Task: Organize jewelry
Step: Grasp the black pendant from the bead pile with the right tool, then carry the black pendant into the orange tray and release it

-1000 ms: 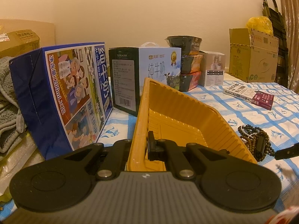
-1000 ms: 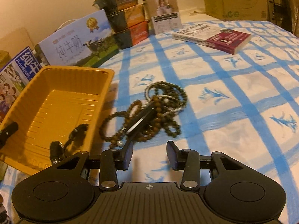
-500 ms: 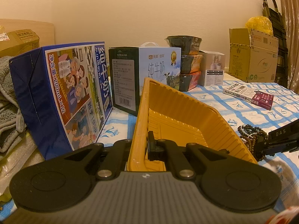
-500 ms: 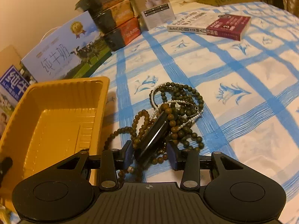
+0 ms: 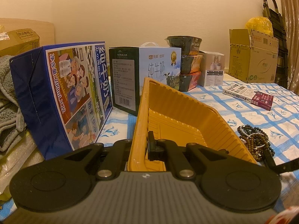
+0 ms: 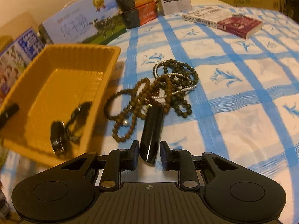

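Left gripper (image 5: 142,145) clamped on yellow tray (image 6: 61,85) rim, tilting it. One dark piece (image 6: 59,140) already inside. My right gripper (image 6: 149,154) jaws, just closing, flank black pendant (image 6: 152,130); small gaps remain. Bead strands (image 6: 164,85) on tablecloth (image 6: 243,93), pending.

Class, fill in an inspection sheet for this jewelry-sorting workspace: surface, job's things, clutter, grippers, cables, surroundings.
Surface: blue-checked cloth.
Job's things: yellow tray holds a dark ring; bead strands heaped beside it, glossy black pendant at their near end.
Clutter: milk cartons, stacked bowls, book.
Grippers: left gripper shut on tray rim; right gripper jaws have been closing around the pendant, gaps remain.
Cables: nothing seen.
Surroundings: cardboard box, wall.
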### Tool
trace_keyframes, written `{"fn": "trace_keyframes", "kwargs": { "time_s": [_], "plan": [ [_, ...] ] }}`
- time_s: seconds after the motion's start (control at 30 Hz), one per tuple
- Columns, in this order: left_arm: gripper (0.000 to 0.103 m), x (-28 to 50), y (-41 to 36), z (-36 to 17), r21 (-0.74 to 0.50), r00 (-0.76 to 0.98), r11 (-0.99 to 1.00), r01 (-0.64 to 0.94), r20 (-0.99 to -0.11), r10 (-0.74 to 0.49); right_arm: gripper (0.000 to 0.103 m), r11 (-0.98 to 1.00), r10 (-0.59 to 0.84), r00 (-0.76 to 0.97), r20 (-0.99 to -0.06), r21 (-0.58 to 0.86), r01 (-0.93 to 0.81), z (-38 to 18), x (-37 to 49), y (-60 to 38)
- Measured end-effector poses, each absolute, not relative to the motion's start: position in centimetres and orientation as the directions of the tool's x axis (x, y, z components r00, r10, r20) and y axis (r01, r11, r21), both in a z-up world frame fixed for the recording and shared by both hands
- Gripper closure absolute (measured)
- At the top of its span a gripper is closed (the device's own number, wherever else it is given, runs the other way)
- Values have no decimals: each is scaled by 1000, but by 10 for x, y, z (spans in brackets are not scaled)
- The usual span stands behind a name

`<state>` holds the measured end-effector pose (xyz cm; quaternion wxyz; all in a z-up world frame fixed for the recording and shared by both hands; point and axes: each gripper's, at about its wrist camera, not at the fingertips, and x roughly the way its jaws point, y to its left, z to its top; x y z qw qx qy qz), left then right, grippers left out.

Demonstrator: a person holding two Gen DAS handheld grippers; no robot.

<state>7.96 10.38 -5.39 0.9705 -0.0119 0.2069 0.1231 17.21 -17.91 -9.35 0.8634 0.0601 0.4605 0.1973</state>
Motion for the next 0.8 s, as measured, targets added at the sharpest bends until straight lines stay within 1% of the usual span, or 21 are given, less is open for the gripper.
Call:
{"fn": "trace_keyframes", "kwargs": {
  "time_s": [0.03,0.1,0.2,0.33,0.37,0.4,0.47,0.57,0.63,0.8],
  "plan": [
    [99,79,103,-54,28,884,969,-245,-405,235,75,918,389,501,-773,278,-285,-94,171,-179],
    [99,79,103,-54,28,884,969,-244,-404,235,61,922,383,508,-772,281,-268,-94,174,-179],
    [99,79,102,-54,32,884,970,-242,-404,235,60,923,382,524,-761,284,-260,-93,180,-177],
    [99,79,102,-55,30,883,969,-244,-407,235,60,930,360,535,-764,250,-269,-96,185,-170],
    [99,79,102,-55,31,883,969,-244,-406,235,61,934,350,534,-770,242,-264,-98,186,-169],
    [99,79,102,-54,32,883,969,-243,-406,235,66,935,346,534,-772,238,-262,-100,186,-169],
    [99,79,102,-54,31,883,970,-242,-406,233,80,933,350,534,-769,236,-272,-101,186,-169],
    [99,79,102,-54,30,883,969,-244,-406,235,80,928,368,535,-761,258,-271,-98,184,-170],
    [99,79,102,-54,31,883,970,-243,-406,234,80,919,393,540,-744,298,-258,-91,183,-173],
    [99,79,102,-53,29,884,970,-243,-406,233,80,870,492,551,-674,397,-292,-62,177,-166]
  ]
}}
